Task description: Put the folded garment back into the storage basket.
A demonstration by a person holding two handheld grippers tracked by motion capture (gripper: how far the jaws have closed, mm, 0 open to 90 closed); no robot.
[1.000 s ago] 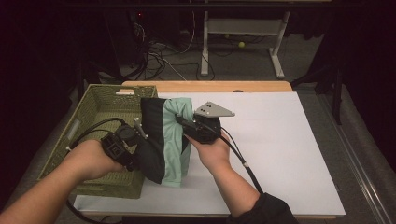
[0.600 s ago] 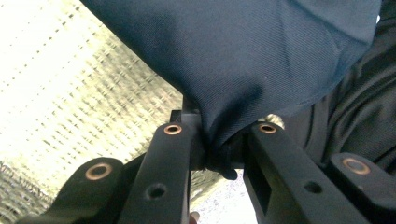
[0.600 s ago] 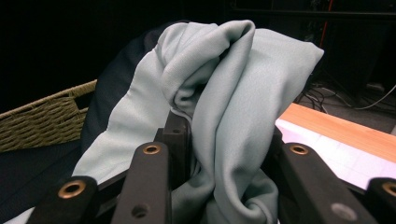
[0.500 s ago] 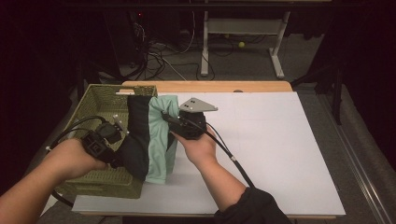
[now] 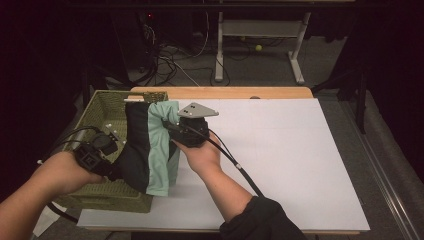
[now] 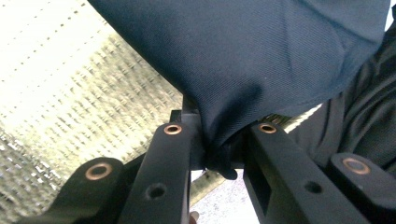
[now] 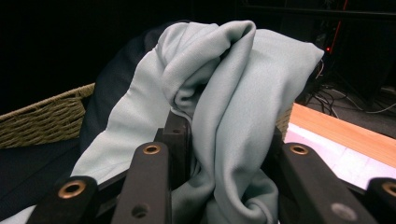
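Note:
A folded garment, dark navy (image 5: 135, 150) on one side and pale mint green (image 5: 162, 150) on the other, hangs over the right rim of the green woven basket (image 5: 102, 107). My left gripper (image 5: 112, 167) is shut on the navy cloth (image 6: 261, 60), which bunches between its black fingers (image 6: 170, 158). My right gripper (image 5: 172, 127) is shut on a thick fold of the mint cloth (image 7: 224, 116); its fingers (image 7: 154, 177) press on both sides. The basket's wall (image 7: 42, 121) shows behind the cloth.
The white table top (image 5: 280, 160) stretches to the right of the garment. A wooden edge (image 5: 220, 92) runs along the far side. Desk legs and cables (image 5: 220, 50) stand on the dark floor beyond. Each gripper trails a black cable (image 5: 235, 165).
Both hands have carried the garment to the left, from the table toward and over the basket. Both grips have stayed the same.

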